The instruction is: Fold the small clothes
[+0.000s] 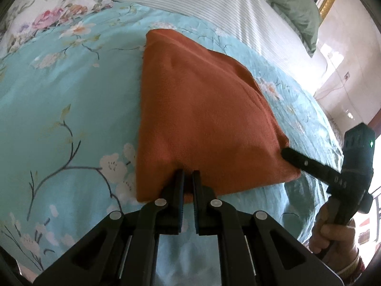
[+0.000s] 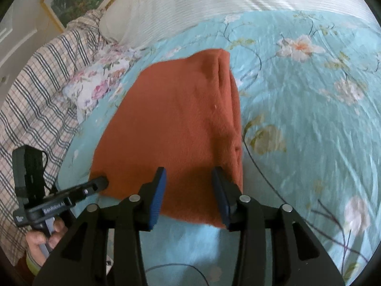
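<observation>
A folded orange garment (image 1: 202, 109) lies on a light blue floral bedspread (image 1: 59, 109). My left gripper (image 1: 188, 174) is shut on the garment's near edge, a pinch of cloth between its pads. The garment also shows in the right wrist view (image 2: 171, 124), folded with a thick seam along its right side. My right gripper (image 2: 189, 172) is open, its blue-padded fingers (image 2: 158, 190) straddling the near edge from above. In the left wrist view the right gripper (image 1: 285, 153) touches the garment's right corner. In the right wrist view the left gripper (image 2: 102, 182) sits at the garment's left corner.
A white striped pillow (image 2: 190, 4) and a green pillow (image 1: 293, 7) lie at the far side. A plaid blanket (image 2: 35, 90) and a floral cloth (image 2: 100, 85) lie to the left. A thin dark cable (image 2: 262, 166) runs across the bedspread (image 2: 309, 119).
</observation>
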Available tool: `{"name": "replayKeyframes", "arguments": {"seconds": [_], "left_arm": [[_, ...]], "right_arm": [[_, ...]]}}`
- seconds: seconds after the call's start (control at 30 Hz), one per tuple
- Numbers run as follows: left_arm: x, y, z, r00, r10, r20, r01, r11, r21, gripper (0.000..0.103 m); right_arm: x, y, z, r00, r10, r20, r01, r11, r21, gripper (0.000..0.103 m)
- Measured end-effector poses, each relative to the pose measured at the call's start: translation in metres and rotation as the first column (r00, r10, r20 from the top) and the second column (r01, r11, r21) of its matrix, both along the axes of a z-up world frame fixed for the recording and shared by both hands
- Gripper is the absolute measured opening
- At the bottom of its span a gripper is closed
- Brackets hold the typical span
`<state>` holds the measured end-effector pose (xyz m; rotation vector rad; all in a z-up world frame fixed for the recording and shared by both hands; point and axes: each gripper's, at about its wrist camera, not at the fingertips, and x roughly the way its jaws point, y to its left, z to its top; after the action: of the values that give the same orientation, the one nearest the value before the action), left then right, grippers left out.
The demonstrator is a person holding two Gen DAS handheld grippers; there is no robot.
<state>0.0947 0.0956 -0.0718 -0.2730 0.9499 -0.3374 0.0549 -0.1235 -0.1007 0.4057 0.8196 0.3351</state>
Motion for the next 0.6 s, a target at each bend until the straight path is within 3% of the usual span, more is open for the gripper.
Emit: {"name": "replayKeyframes", "arguments": {"seconds": [0.3,0.37,0.43,0.5,0.6], "left_arm": [[-0.020,0.010,0.007,0.999,0.036,0.018,-0.036,0.999,-0.002,0.012],[-0.029,0.012,0.010,0.998,0.046,0.032,-0.047,0.999,0.009,0.023],[-0.039,0.012,0.016,0.996,0.066,0.054,-0.068,0.997,0.034,0.054],[-0.049,0.015,0.022,0.992,0.100,0.080,-0.105,0.992,0.063,0.069],[-0.060,0.016,0.026,0.988,0.122,0.089,-0.131,0.987,0.099,0.083]], "right_arm": [[-0.021,-0.003,0.010,0.999,-0.029,0.029,0.029,1.000,0.009,0.043],[-0.030,-0.003,0.016,0.998,-0.035,0.045,0.035,0.999,0.005,0.047],[-0.038,-0.002,0.023,0.997,-0.034,0.063,0.034,0.999,-0.008,0.055],[-0.043,0.000,0.027,0.997,-0.036,0.072,0.038,0.999,-0.031,0.064],[-0.054,0.003,0.028,0.996,-0.039,0.074,0.045,0.995,-0.085,0.077]]}}
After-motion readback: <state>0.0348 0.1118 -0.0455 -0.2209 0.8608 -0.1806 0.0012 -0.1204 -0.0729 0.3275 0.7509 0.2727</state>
